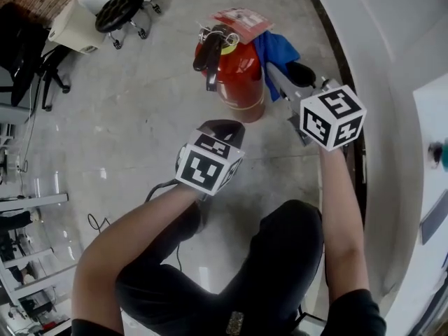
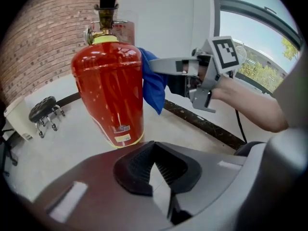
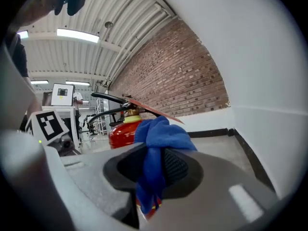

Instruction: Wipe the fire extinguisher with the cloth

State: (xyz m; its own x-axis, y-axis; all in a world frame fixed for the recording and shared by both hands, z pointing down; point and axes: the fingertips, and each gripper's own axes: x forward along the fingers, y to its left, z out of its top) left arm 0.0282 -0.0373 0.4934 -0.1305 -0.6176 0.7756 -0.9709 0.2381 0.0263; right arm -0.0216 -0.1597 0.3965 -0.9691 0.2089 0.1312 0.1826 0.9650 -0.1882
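Note:
A red fire extinguisher stands upright on the grey floor, with a black handle and hose and a red tag at its top. My right gripper is shut on a blue cloth, which lies against the extinguisher's right side near the shoulder. In the right gripper view the cloth hangs bunched between the jaws, with the extinguisher just behind it. My left gripper is shut with nothing in it and sits just in front of the extinguisher's base. In the left gripper view the extinguisher, the cloth and the right gripper all show.
A white curved wall with a dark skirting strip runs close by on the right. A black stool and a beige box stand at the back left. A thin cable lies on the floor at the left. The person's knees fill the foreground.

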